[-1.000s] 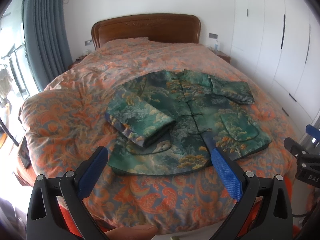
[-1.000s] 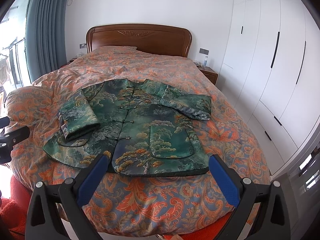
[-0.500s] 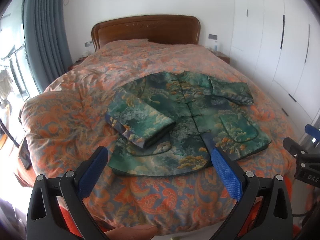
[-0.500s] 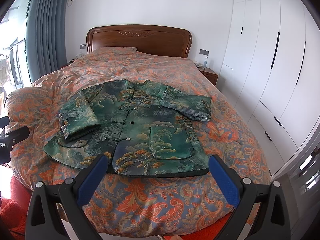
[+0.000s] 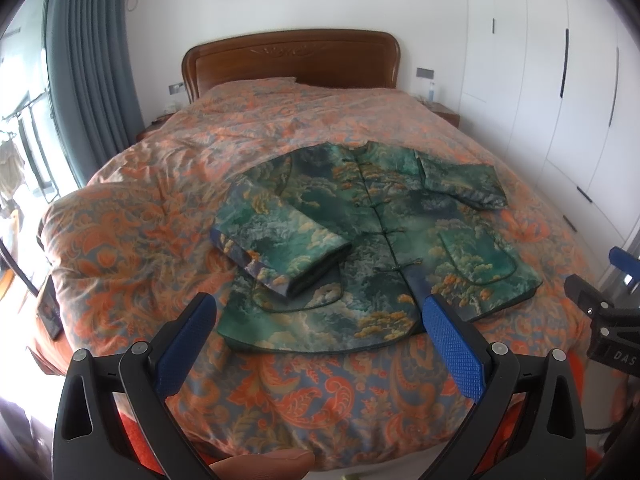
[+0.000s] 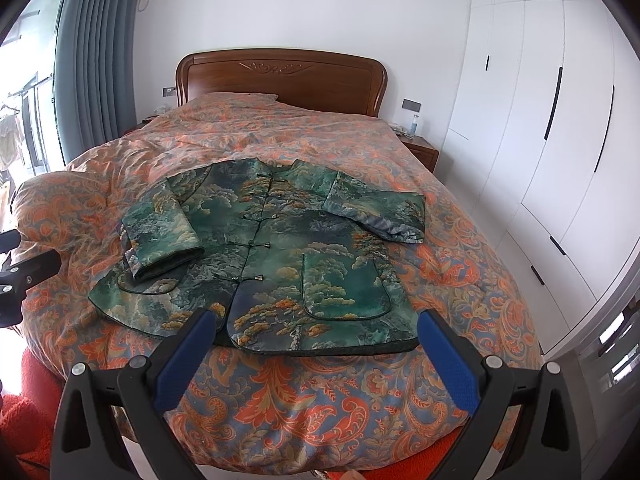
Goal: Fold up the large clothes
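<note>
A green patterned jacket (image 5: 372, 232) with knot buttons lies front-up on the bed; it also shows in the right wrist view (image 6: 276, 256). Its left sleeve (image 5: 280, 240) is folded in over the body. Its right sleeve (image 6: 376, 212) lies out to the right. My left gripper (image 5: 320, 332) is open and empty, held just short of the jacket's near hem. My right gripper (image 6: 316, 344) is open and empty, just short of the hem at its right half.
The bed has an orange and blue floral duvet (image 5: 168, 208) and a wooden headboard (image 6: 280, 76). White wardrobe doors (image 6: 540, 120) line the right wall. A grey curtain (image 5: 88, 72) and window are at the left. A nightstand (image 6: 420, 152) stands beside the headboard.
Both views have shifted only slightly; the jacket appears marginally lower and nearer. The jacket itself has not moved and both grippers stay open.
</note>
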Demonstrator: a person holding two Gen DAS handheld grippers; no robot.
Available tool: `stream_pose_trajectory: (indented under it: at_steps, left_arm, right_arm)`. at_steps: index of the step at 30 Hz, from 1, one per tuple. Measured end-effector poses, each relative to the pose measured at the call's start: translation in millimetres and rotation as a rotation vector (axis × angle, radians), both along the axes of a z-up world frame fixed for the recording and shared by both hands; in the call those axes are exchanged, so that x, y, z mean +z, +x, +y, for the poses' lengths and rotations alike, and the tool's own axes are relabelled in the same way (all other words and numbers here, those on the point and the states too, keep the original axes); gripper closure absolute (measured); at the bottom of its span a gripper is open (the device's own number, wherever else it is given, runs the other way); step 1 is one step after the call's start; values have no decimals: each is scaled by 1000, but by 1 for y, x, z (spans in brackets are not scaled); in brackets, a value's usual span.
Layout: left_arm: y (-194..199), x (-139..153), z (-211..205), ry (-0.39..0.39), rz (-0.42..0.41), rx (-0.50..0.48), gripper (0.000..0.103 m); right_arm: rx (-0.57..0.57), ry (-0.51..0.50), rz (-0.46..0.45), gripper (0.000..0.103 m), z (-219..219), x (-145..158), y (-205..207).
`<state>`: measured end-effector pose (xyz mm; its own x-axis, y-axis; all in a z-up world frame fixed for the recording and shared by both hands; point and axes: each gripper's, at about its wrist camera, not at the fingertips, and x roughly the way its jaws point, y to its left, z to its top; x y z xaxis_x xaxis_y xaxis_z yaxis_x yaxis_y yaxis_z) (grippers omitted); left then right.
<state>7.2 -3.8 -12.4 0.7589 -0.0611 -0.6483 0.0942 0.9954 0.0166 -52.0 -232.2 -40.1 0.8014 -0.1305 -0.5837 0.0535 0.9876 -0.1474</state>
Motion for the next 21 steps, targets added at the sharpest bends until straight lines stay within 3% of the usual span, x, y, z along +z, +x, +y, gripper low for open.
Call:
stream_pose_trajectory:
  at_steps: [21]
  left_arm:
    - [0, 1, 3, -2, 3, -1, 0]
  right_arm:
    - [1, 2, 12, 0, 2, -3, 3]
